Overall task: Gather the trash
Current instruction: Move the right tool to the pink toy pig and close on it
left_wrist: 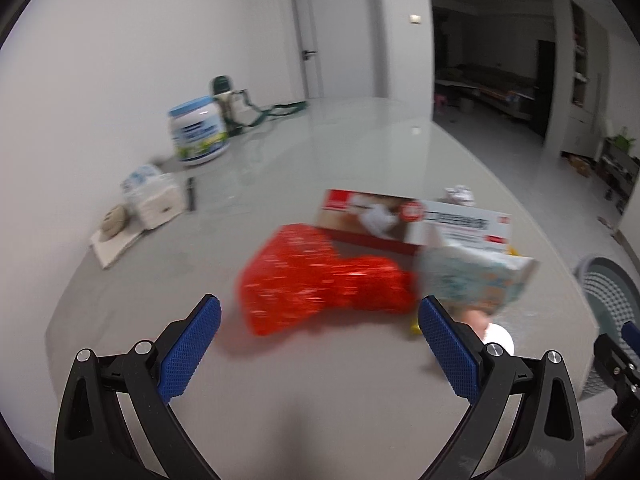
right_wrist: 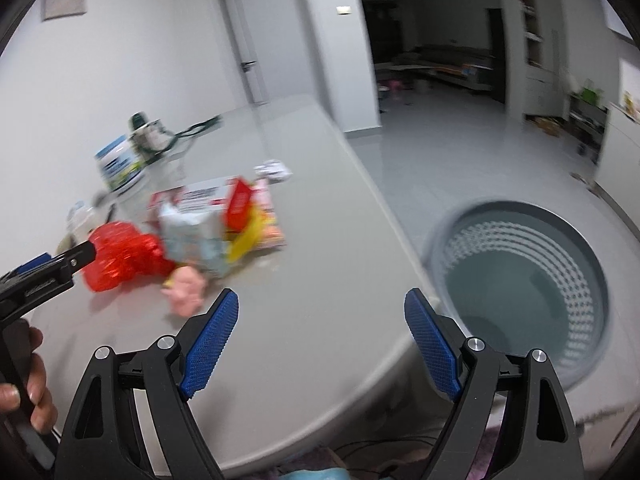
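A crumpled red foil wrapper [left_wrist: 320, 276] lies on the grey table [left_wrist: 280, 380], just beyond my open left gripper [left_wrist: 320, 312]. Behind it sit a red-and-white box [left_wrist: 372, 218], a white box [left_wrist: 468, 226] and a pale patterned pack [left_wrist: 472, 280]. In the right wrist view the same heap shows: the red wrapper [right_wrist: 120, 256], the pale pack [right_wrist: 196, 240], a yellow and red wrapper [right_wrist: 244, 220] and a pink crumpled piece [right_wrist: 186, 286]. My right gripper [right_wrist: 320, 312] hangs open over the table edge, with nothing between its fingers. The grey perforated bin [right_wrist: 520, 284] stands on the floor to the right.
A white tub with a blue lid [left_wrist: 198, 130], a tissue pack [left_wrist: 156, 200], a flat board [left_wrist: 116, 240] and a green-corded item [left_wrist: 236, 100] sit along the wall. A crumpled white paper [left_wrist: 460, 194] lies behind the boxes. A hand [right_wrist: 24, 380] holds the left gripper's handle.
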`<state>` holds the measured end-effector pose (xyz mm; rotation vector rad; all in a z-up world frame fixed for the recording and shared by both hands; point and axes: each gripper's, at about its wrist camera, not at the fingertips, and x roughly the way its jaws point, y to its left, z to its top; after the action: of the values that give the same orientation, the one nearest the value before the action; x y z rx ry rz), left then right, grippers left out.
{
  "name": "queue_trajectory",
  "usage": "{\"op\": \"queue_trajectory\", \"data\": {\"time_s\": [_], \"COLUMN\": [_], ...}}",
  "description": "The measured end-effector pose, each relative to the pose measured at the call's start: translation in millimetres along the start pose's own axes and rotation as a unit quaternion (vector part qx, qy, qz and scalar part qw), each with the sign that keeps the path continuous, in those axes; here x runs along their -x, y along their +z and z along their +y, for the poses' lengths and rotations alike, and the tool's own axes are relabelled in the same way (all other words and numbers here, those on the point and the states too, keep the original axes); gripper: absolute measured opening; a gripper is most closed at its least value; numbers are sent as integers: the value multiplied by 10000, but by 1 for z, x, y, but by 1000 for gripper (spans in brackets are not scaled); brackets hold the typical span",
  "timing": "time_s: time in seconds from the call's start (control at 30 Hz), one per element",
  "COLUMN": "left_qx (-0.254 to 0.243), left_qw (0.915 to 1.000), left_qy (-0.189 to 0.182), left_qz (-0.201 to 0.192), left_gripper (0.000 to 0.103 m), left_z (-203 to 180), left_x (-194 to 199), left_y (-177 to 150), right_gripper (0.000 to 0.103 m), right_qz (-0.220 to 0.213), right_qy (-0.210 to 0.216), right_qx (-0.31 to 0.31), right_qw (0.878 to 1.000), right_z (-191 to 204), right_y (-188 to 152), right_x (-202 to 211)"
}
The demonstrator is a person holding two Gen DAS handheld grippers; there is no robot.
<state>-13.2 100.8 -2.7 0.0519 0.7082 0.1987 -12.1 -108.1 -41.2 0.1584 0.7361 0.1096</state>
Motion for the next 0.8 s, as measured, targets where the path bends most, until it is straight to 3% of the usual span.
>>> {"op": "queue_trajectory", "data": {"time_s": [0.17,0.47,0.8], "left_qx": [266,446,458], "left_qw": [9995,9985,9981], "left_qy": [162,60,-8], "left_qz": [111,304,407], "left_gripper": [97,97,97], "left_z": [32,48,53], "left_x": [-11,-34,-51], "left_y": [-5,-10,-10], "right_gripper": [82,81,81], "right_qz": [220,635,912], "right_qy": [353,688,616], "right_qx": [180,464,521], "right_qw": [9990,9945,9926], "right_z": [23,67,95], "right_y": [6,2,3], "right_x": [-22,-58,-88]}}
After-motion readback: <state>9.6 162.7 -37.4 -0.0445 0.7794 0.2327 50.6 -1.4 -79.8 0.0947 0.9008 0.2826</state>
